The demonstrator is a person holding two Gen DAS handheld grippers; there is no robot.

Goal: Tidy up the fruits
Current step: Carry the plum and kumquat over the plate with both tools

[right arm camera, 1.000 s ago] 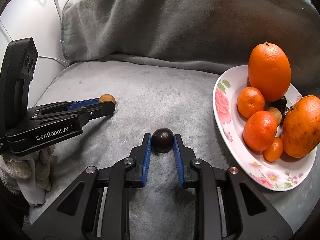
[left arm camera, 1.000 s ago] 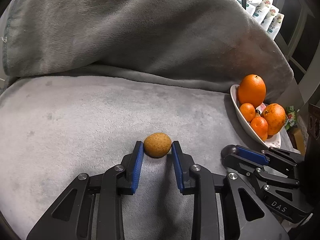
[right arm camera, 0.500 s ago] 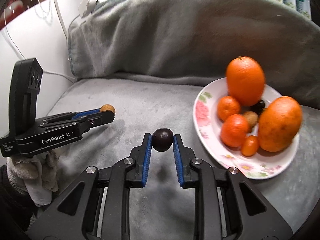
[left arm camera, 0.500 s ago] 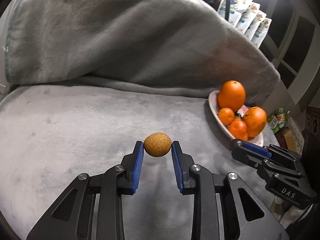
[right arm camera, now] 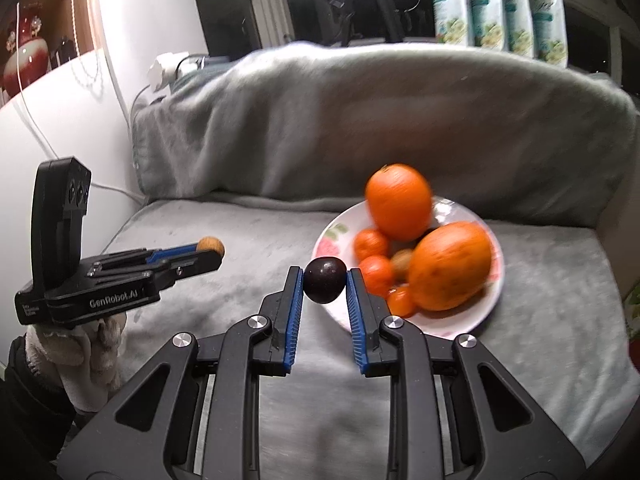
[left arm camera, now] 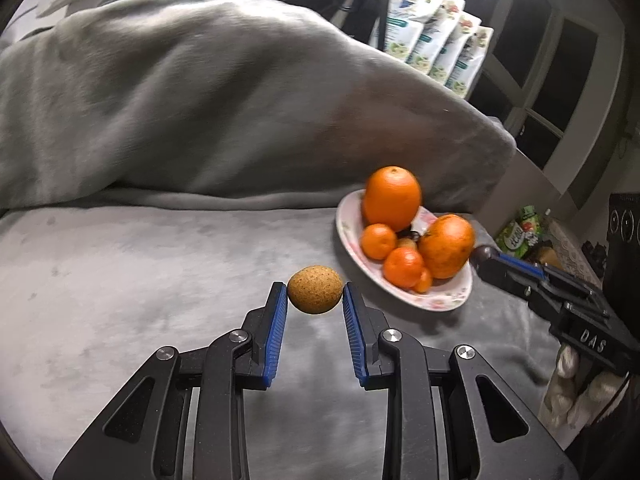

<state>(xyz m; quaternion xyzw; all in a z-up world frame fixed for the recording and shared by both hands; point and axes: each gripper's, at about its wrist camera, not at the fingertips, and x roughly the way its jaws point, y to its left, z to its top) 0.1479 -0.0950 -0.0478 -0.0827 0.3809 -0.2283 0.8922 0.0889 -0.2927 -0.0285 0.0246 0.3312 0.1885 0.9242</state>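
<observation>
The left gripper (left arm camera: 315,300) pinches a speckled tan fruit (left arm camera: 315,289) between its blue pads, clear above the grey blanket (left arm camera: 120,272) that covers the sofa seat. The right gripper (right arm camera: 324,292) pinches a dark round fruit (right arm camera: 325,280) just in front of the near rim of the flowered plate (right arm camera: 494,288). That plate sits on the seat against the draped backrest and carries a tall orange (right arm camera: 399,200), a broad orange fruit (right arm camera: 450,266) and some small mandarins (right arm camera: 376,274); these are blurred, and something small and dark behind them may be another fruit. Printed pouches (right arm camera: 500,4) line the window ledge behind, partly cut off. A gloved hand (right arm camera: 86,354) shows under the left gripper.
</observation>
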